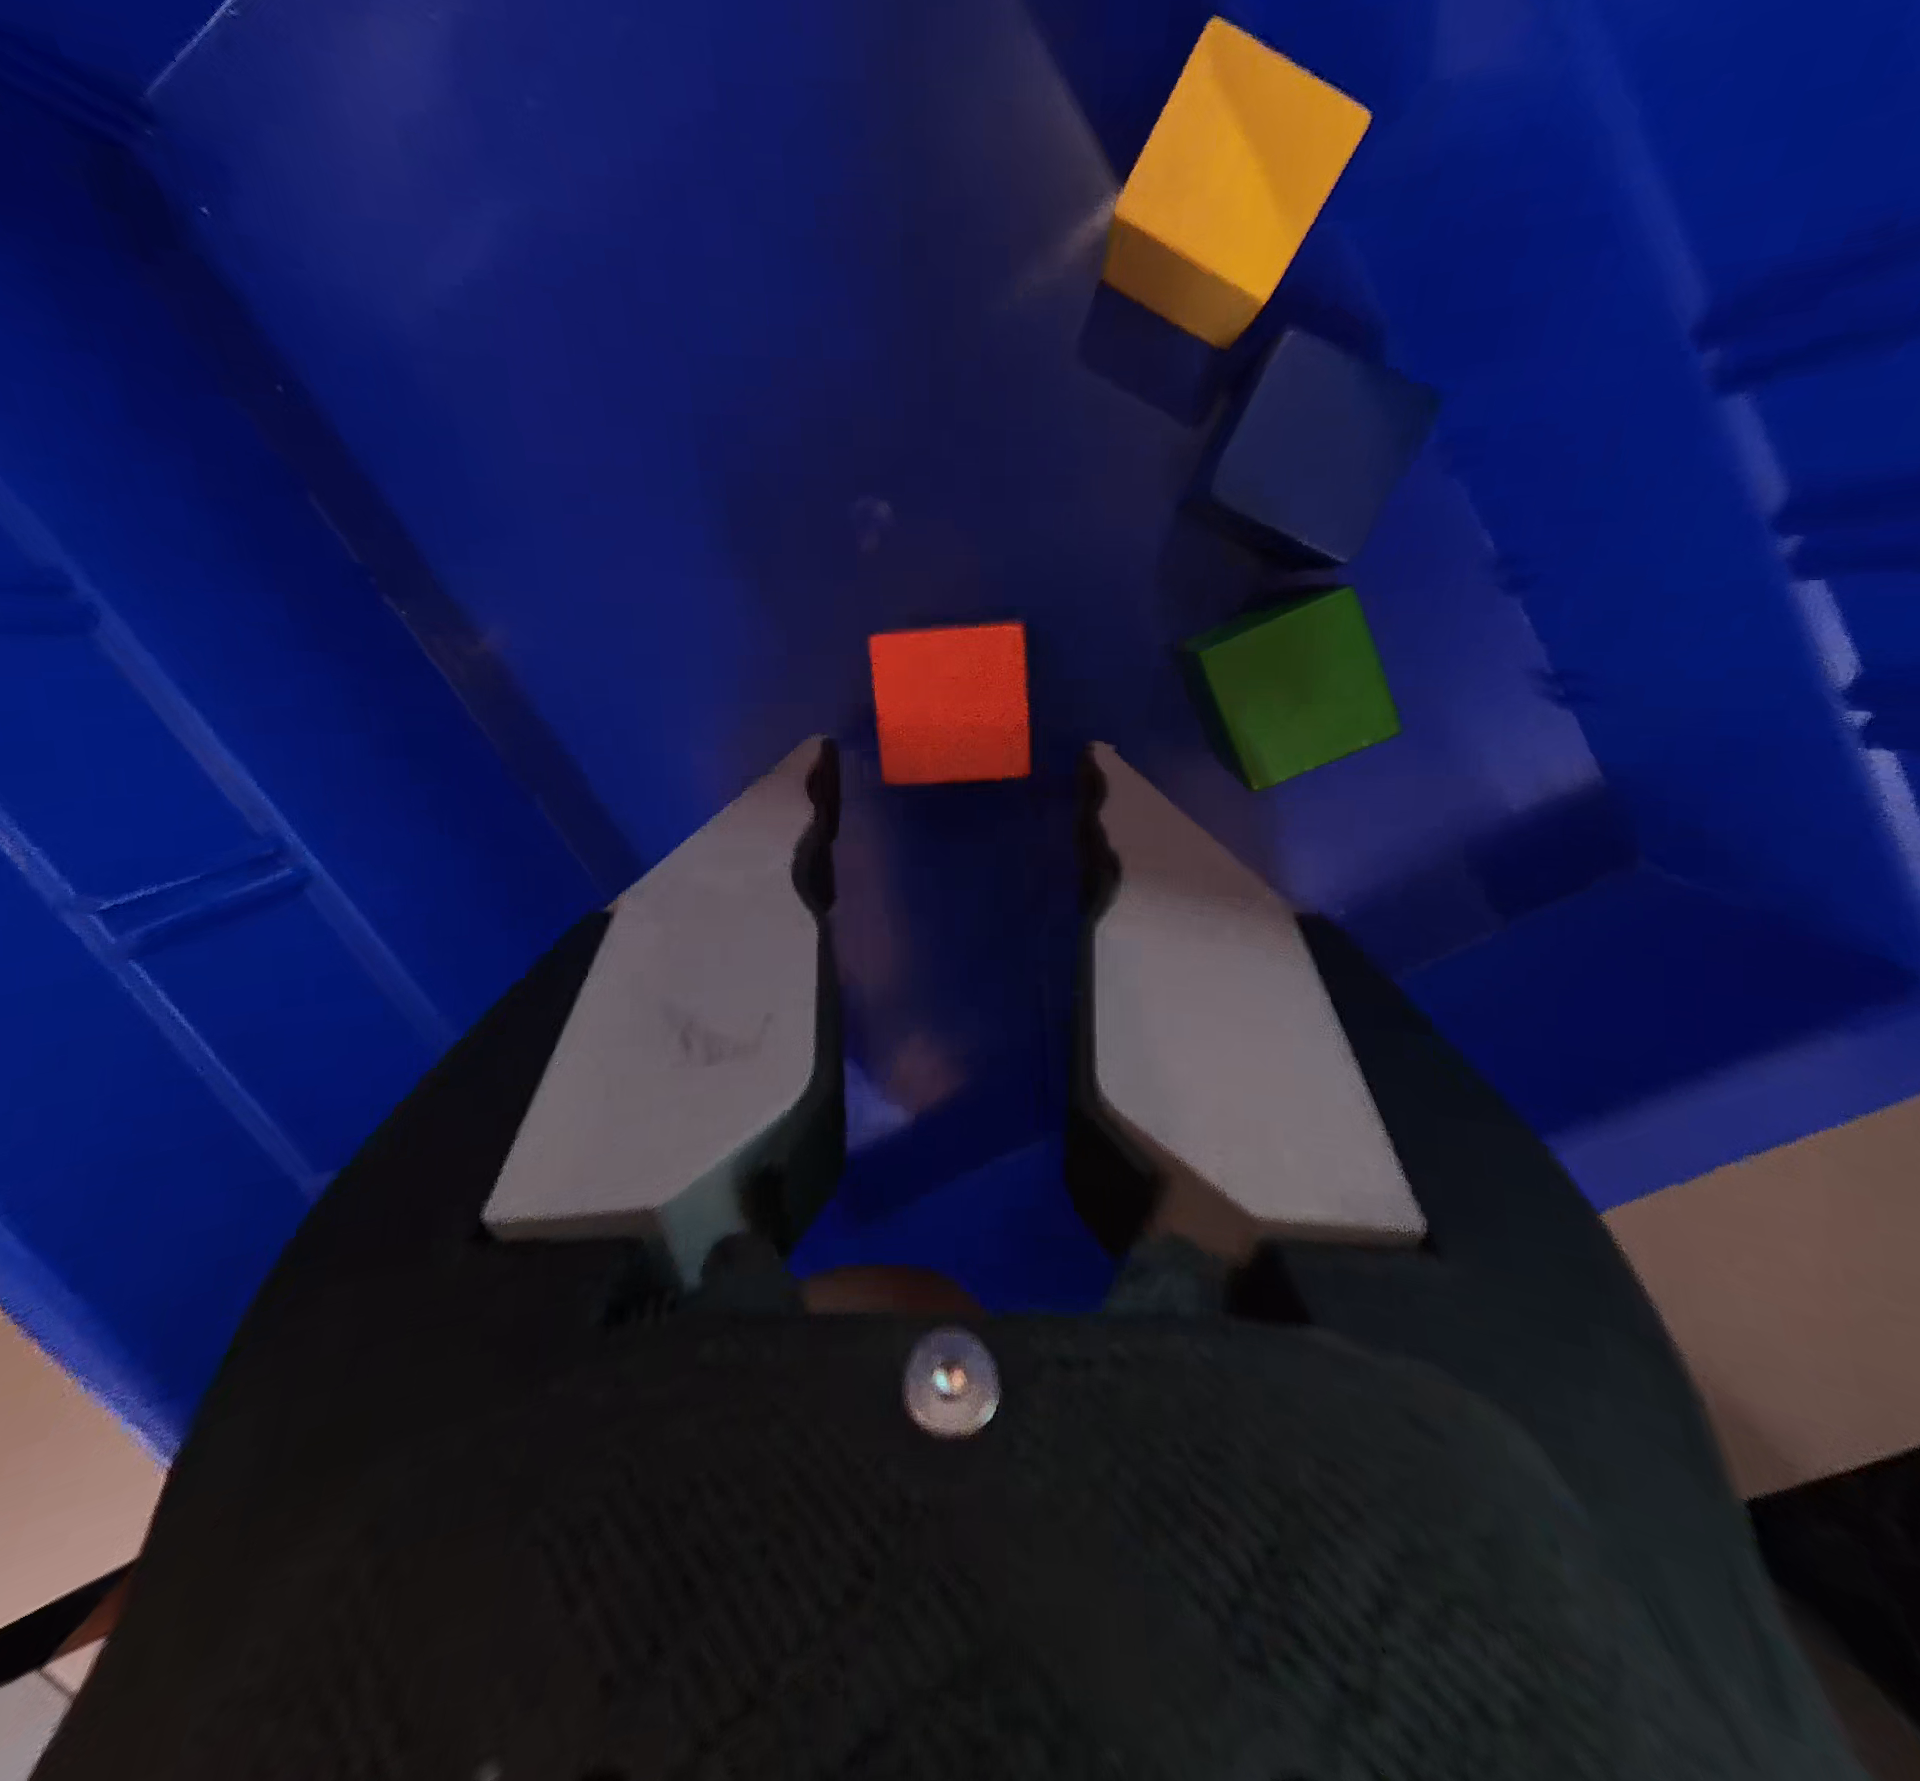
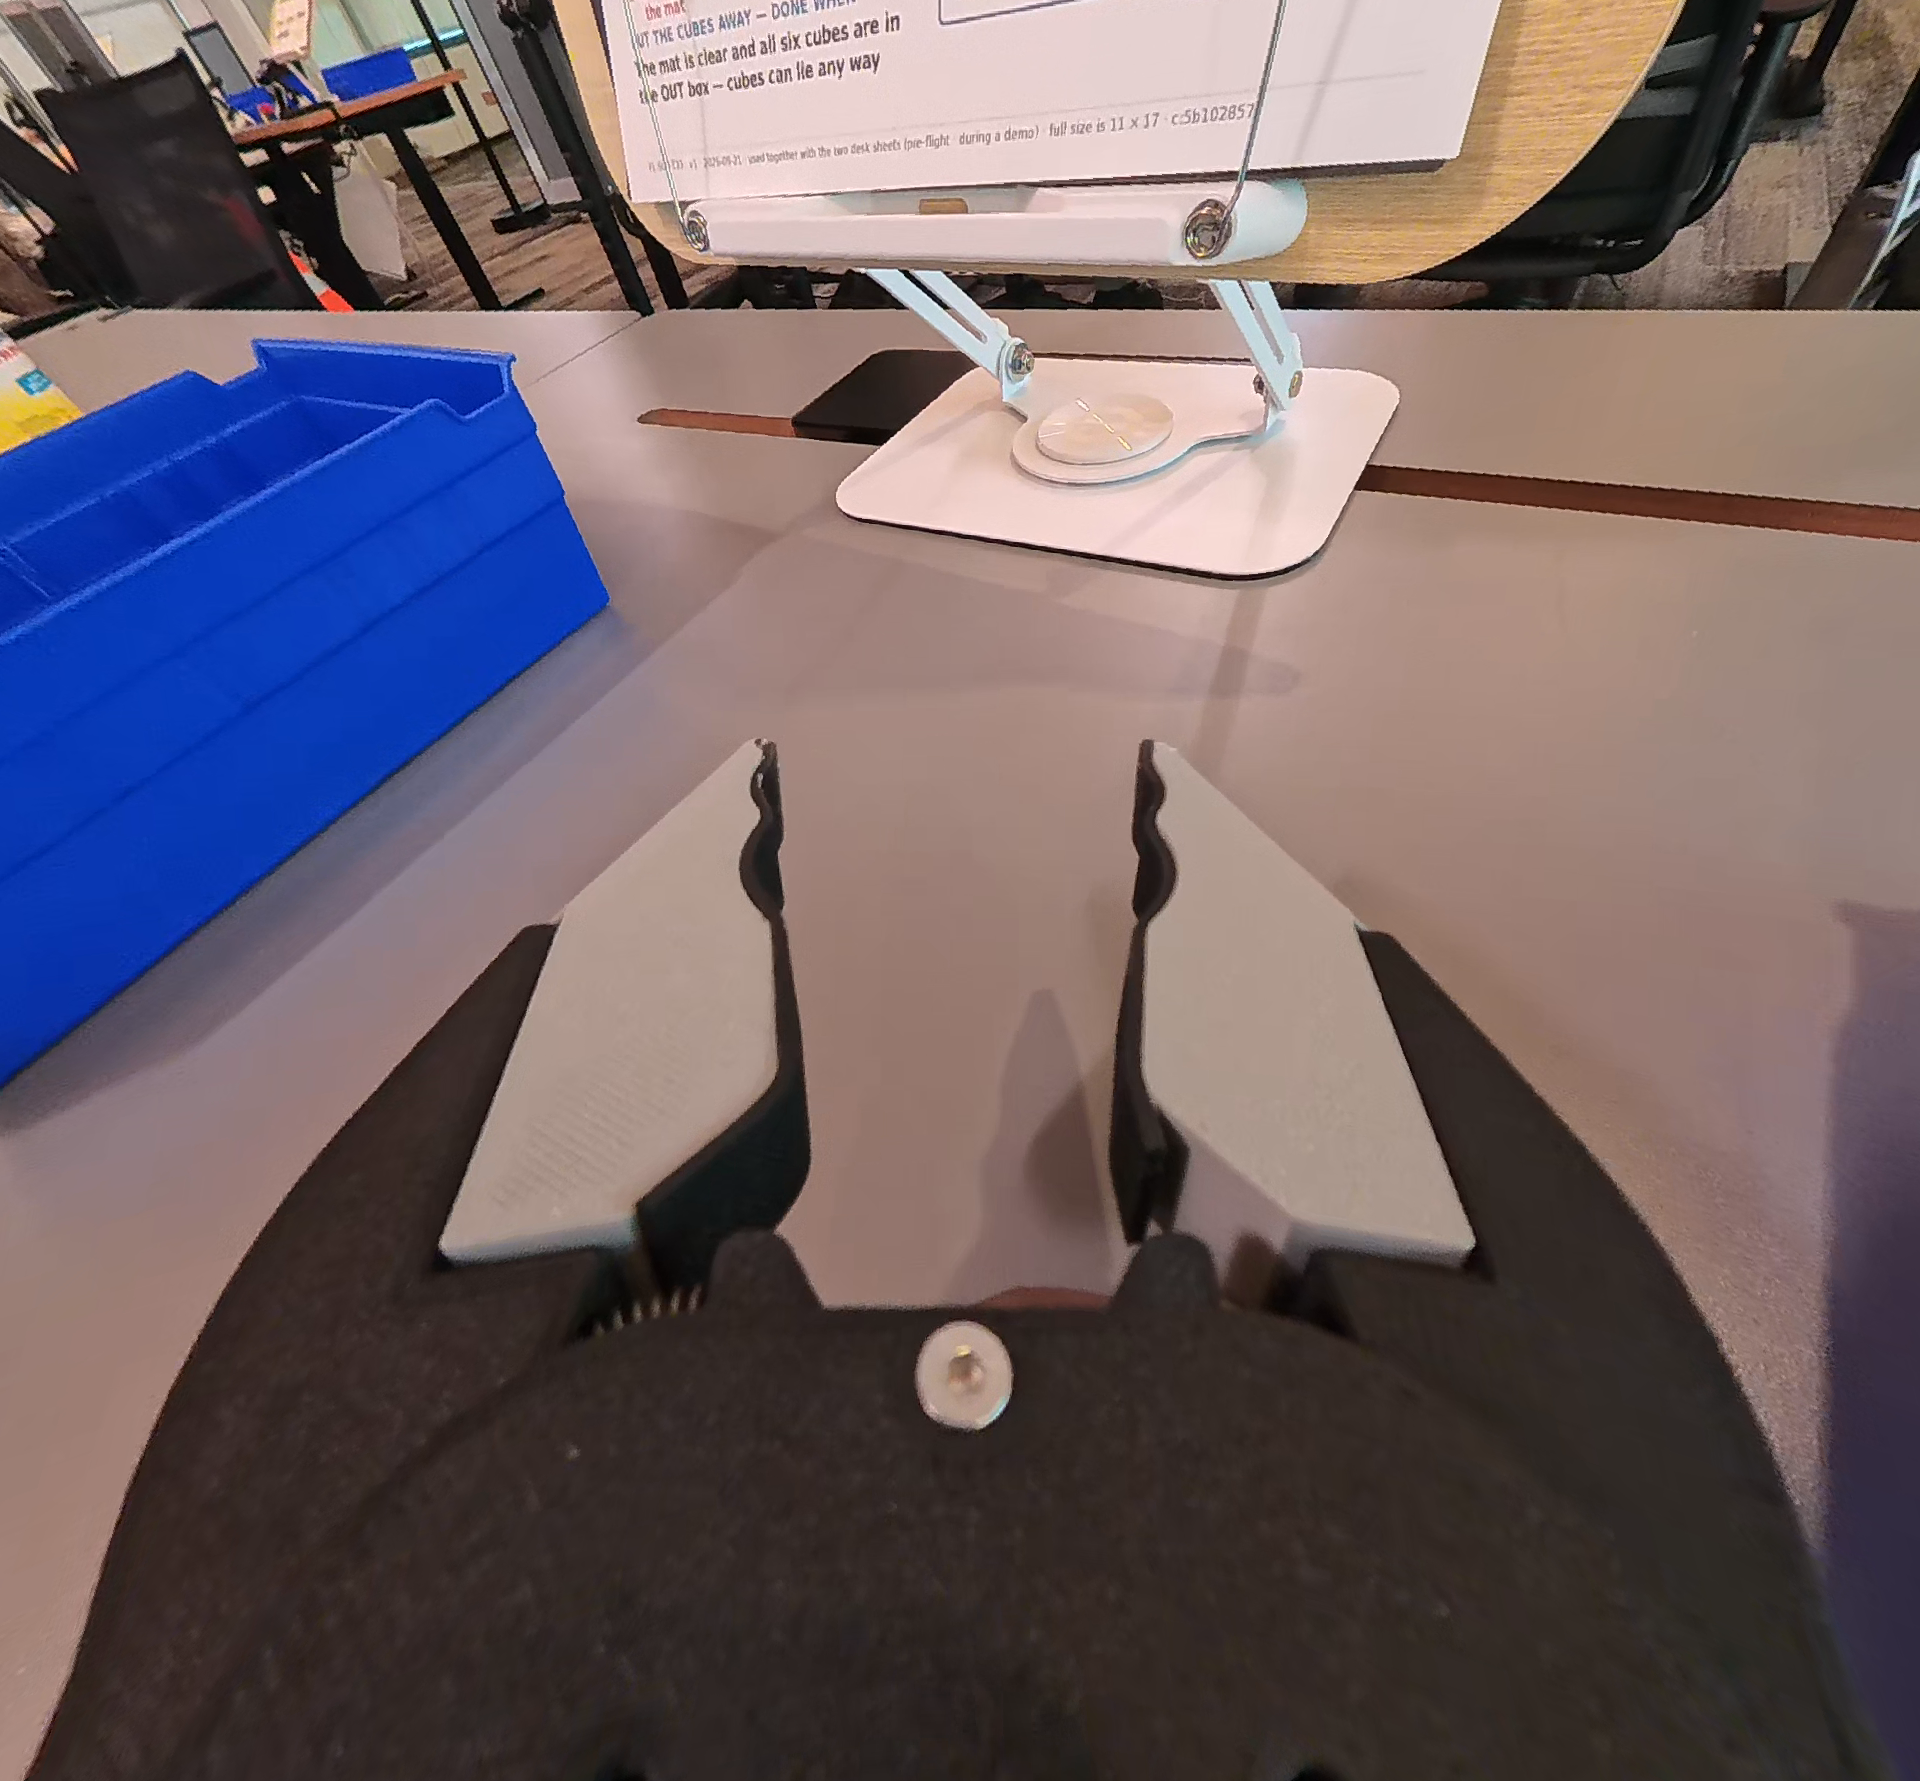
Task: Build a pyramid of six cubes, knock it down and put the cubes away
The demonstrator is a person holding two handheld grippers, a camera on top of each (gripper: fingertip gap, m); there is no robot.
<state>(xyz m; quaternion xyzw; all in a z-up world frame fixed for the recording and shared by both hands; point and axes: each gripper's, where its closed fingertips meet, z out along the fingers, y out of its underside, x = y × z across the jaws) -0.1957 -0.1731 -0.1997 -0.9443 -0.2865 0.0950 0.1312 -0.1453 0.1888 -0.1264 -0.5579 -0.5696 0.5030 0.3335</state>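
My left gripper (image 1: 954,760) over blue bin (image 1: 520,381), jaws parted, empty. Red cube (image 1: 950,703) just past tips, 12 o'clock; green cube (image 1: 1294,687), blue cube (image 1: 1314,443), yellow cube (image 1: 1231,178) toward 1-2 o'clock. Risk: misaligned closing nudges red away. Right gripper (image 2: 951,765) released, idle above surface (image 2: 1455,744).

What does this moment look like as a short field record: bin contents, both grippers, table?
bin: blue bin, seen from above in the left wrist view
cubes in bin: yellow cube, blue cube, green cube, red cube
cubes counted: four visible, others not in view
left gripper: over the bin, jaws open, nothing held, red cube just beyond its tips
right gripper: over the grey table, jaws open, empty
other: white stand holding a printed sheet
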